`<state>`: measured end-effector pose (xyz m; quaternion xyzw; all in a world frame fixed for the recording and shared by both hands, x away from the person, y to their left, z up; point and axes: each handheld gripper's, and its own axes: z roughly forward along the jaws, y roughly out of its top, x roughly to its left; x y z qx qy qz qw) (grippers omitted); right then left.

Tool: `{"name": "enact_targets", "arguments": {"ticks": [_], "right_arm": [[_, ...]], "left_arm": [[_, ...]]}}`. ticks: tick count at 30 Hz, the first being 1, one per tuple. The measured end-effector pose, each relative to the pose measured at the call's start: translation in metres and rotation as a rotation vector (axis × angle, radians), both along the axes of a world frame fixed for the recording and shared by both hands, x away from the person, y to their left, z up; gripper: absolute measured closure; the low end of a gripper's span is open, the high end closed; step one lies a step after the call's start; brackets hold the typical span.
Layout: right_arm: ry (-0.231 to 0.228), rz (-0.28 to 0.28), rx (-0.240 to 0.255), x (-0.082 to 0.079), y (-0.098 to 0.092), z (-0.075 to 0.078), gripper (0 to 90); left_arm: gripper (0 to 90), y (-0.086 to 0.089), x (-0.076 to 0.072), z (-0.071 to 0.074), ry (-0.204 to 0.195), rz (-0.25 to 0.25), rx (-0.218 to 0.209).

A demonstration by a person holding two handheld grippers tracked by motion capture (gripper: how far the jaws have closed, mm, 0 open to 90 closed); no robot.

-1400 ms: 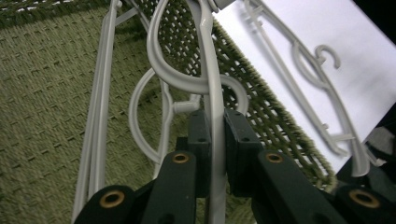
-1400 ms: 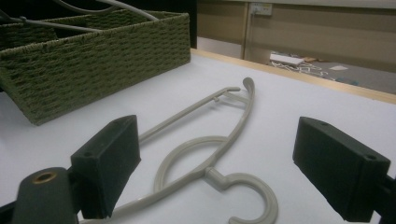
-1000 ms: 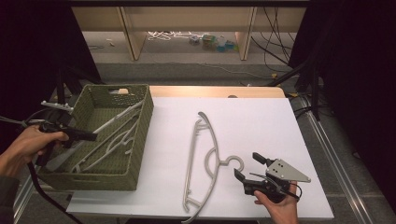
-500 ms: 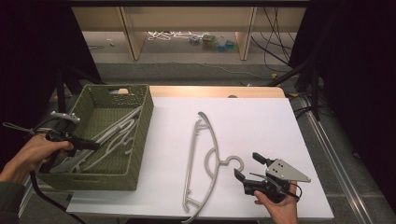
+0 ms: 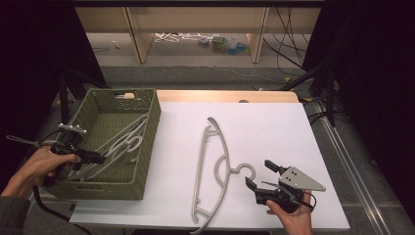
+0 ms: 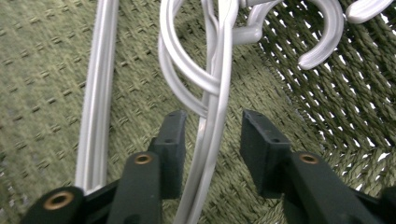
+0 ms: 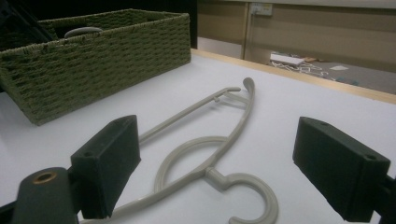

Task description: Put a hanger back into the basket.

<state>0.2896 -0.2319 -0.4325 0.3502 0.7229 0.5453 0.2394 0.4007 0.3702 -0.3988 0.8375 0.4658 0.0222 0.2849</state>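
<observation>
A: From the high view, where does the work stand?

B: The green woven rectangular basket sits at the left of the white table, and several pale grey plastic hangers already lie inside it. One beige plastic hanger lies flat on the table, right of the basket, hook toward the right. The left gripper is down in the near end of the basket, and the right gripper rests near the table's near right edge, just beside that hanger's hook.

A: And the left gripper view?

B: It looks straight down at the basket floor. The jaws have just been opening; they stand apart with a thin grey hanger bar running between them, and the pads do not press it. I'd judge that hanger as just released among the others.

A: The right gripper view?

B: Its jaws stand wide apart and hold nothing. The beige hanger lies ahead of them on the table, hook nearest, with the basket farther off at the left.

A: So what is left?

B: By my reading, the basket load is nearly complete. The beige hanger on the table still needs picking up and carrying over to the basket, and the left gripper has to lift clear first
</observation>
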Motion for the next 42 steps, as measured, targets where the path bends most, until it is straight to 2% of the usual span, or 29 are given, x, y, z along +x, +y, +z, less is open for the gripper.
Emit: {"name": "enact_targets", "arguments": {"ticks": [1, 3, 5, 8, 10, 12, 17, 19, 20, 22, 27, 34, 38, 42], "right_arm": [[0.000, 0.000, 0.001, 0.000, 0.000, 0.000, 15.6], [0.000, 0.000, 0.000, 0.000, 0.000, 0.000, 15.6], [0.000, -0.001, 0.000, 0.000, 0.000, 0.000, 15.6], [0.000, -0.002, 0.000, 0.000, 0.000, 0.000, 15.6], [-0.001, 0.000, 0.001, 0.000, 0.000, 0.000, 15.6], [0.000, 0.001, 0.003, 0.000, 0.000, 0.000, 15.6], [0.000, 0.000, 0.001, 0.000, 0.000, 0.001, 15.6], [-0.005, -0.004, 0.005, 0.000, -0.001, 0.000, 15.6], [-0.004, -0.003, 0.004, 0.000, -0.001, 0.000, 15.6], [-0.002, 0.002, 0.004, 0.000, 0.000, 0.000, 15.6], [-0.001, 0.000, 0.002, 0.000, -0.001, 0.001, 15.6], [-0.006, -0.003, 0.007, 0.000, -0.001, 0.000, 15.6], [-0.024, 0.000, -0.002, 0.001, -0.001, 0.001, 15.6], [-0.025, -0.002, -0.003, 0.001, -0.001, 0.000, 15.6]], "left_arm": [[57.1, 0.000, -0.001, 0.001, -0.004, 0.005, -0.002], [48.2, -0.002, -0.004, 0.004, -0.020, 0.061, -0.034], [43.0, -0.003, -0.006, 0.010, -0.056, 0.068, -0.033], [36.1, -0.009, -0.013, 0.021, -0.116, 0.108, -0.092], [34.0, -0.016, -0.017, 0.029, -0.154, 0.097, -0.106], [31.7, -0.023, -0.021, 0.035, -0.174, 0.104, -0.113], [25.9, -0.039, -0.029, 0.050, -0.256, 0.153, -0.174], [25.1, -0.047, -0.035, 0.055, -0.295, 0.152, -0.200], [25.3, -0.050, -0.037, 0.058, -0.314, 0.146, -0.195], [25.3, -0.058, -0.043, 0.061, -0.346, 0.158, -0.232], [25.0, -0.073, -0.054, 0.067, -0.377, 0.170, -0.292], [24.6, -0.096, -0.075, 0.070, -0.461, 0.190, -0.358], [22.8, -0.112, -0.087, 0.070, -0.497, 0.172, -0.378], [21.9, -0.131, -0.097, 0.067, -0.496, 0.136, -0.398]]}}
